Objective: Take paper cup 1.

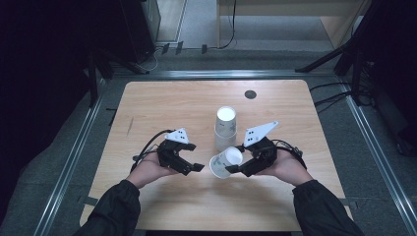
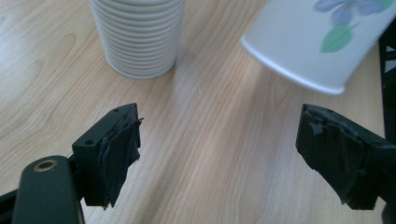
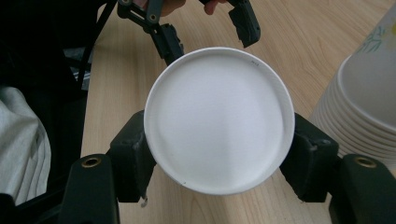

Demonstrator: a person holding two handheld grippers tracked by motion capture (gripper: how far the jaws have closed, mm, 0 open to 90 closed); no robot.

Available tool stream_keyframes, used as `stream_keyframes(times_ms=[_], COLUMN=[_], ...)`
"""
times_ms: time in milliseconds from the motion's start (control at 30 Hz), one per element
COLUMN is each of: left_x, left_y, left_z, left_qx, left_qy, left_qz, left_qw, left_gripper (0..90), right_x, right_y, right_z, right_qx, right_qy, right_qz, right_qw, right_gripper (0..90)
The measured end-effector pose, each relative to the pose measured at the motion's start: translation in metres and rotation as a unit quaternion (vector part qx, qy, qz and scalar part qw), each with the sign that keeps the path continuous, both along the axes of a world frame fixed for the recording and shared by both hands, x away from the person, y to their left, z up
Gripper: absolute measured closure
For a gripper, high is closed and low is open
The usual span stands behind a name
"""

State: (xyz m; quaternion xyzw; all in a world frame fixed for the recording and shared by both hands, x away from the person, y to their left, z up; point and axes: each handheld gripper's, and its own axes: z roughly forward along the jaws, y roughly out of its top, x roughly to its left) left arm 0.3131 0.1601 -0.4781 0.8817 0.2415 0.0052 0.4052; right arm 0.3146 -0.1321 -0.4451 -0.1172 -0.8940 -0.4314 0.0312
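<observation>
One paper cup point(image 1: 225, 162) pinched sideways above the table in the right gripper point(image 1: 235, 169), beside the cup stack point(image 1: 225, 129); best handed gently to the wide-open, empty left gripper point(image 1: 197, 168).

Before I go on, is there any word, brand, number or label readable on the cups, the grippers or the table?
None can be read.
White paper cup held in the right gripper: a tiny dark mark near its rim, too small to read; its side carries a printed blue flower and green leaf, no letters.
Stack of white paper cups: faint flower print, no text.
Grey three-cornered plates on the grippers: black dots, no characters.
Light wooden table: no label.
</observation>
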Motion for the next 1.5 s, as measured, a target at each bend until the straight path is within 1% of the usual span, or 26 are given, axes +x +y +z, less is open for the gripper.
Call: stream_keyframes(times_ms=[133, 167, 200, 300, 333, 367, 433, 500, 633, 733, 933, 1033, 1167, 1333, 1433, 1500], left_x=[-0.003, -0.004, -0.005, -0.006, -0.007, -0.006, -0.007, -0.008, -0.009, -0.01, -0.01, -0.01, -0.01, -0.011, -0.011, -0.012], left_y=[-0.001, -0.003, -0.004, -0.008, -0.009, -0.01, -0.013, -0.016, -0.02, -0.023, -0.024, -0.024, -0.026, -0.029, -0.031, -0.032], left_z=[0.004, 0.005, 0.005, 0.005, 0.005, 0.006, 0.006, 0.007, 0.005, 0.005, 0.004, 0.004, 0.004, 0.003, 0.002, 0.001], left_qx=[-0.009, -0.011, -0.011, -0.013, -0.017, -0.018, -0.026, -0.027, -0.029, -0.034, -0.042, -0.048, -0.047, -0.049, -0.048, -0.048], left_qy=[-0.004, -0.005, -0.006, -0.003, -0.001, -0.001, -0.001, -0.001, 0.0, -0.001, 0.001, 0.003, 0.002, 0.001, -0.001, -0.001], left_qz=[-0.014, -0.018, -0.023, -0.037, -0.036, -0.041, -0.046, -0.052, -0.063, -0.07, -0.083, -0.087, -0.099, -0.108, -0.11, -0.113], left_qw=[0.9998, 0.9998, 0.9997, 0.9992, 0.9992, 0.999, 0.9986, 0.9983, 0.9976, 0.997, 0.9957, 0.995, 0.994, 0.9929, 0.9927, 0.9924], left_gripper=[14.0, 13.9, 13.1, 12.2, 12.2, 12.2, 12.2, 12.2, 12.3, 12.7, 13.3, 14.2, 14.4, 15.7, 15.9, 16.7], right_x=[0.002, 0.003, 0.003, 0.003, 0.003, 0.003, 0.004, 0.004, 0.004, 0.003, 0.003, 0.003, 0.002, 0.003, 0.003, 0.003], right_y=[0.0, 0.0, 0.0, 0.001, 0.001, 0.001, 0.002, 0.002, 0.004, 0.007, 0.011, 0.013, 0.015, 0.017, 0.018, 0.019], right_z=[-0.003, -0.004, -0.004, -0.005, -0.006, -0.006, -0.006, -0.006, -0.007, -0.008, -0.01, -0.01, -0.011, -0.012, -0.013, -0.013], right_qx=[0.01, 0.012, 0.015, 0.019, 0.022, 0.022, 0.026, 0.033, 0.037, 0.035, 0.048, 0.047, 0.05, 0.053, 0.052, 0.055], right_qy=[0.0, 0.003, 0.003, 0.0, 0.004, 0.005, 0.004, 0.008, 0.008, 0.013, 0.026, 0.032, 0.039, 0.044, 0.052, 0.056], right_qz=[-0.004, -0.004, -0.004, -0.002, 0.0, -0.001, 0.002, 0.003, 0.004, 0.008, 0.017, 0.019, 0.02, 0.021, 0.021, 0.023], right_qw=[0.9999, 0.9999, 0.9999, 0.9998, 0.9998, 0.9998, 0.9997, 0.9994, 0.9993, 0.9993, 0.9984, 0.9982, 0.9978, 0.9974, 0.9971, 0.9967], right_gripper=[34.5, 34.5, 34.5, 34.5, 34.5, 34.5, 34.5, 34.5, 34.5, 34.5, 34.5, 34.5, 34.5, 34.6, 34.6, 34.6])
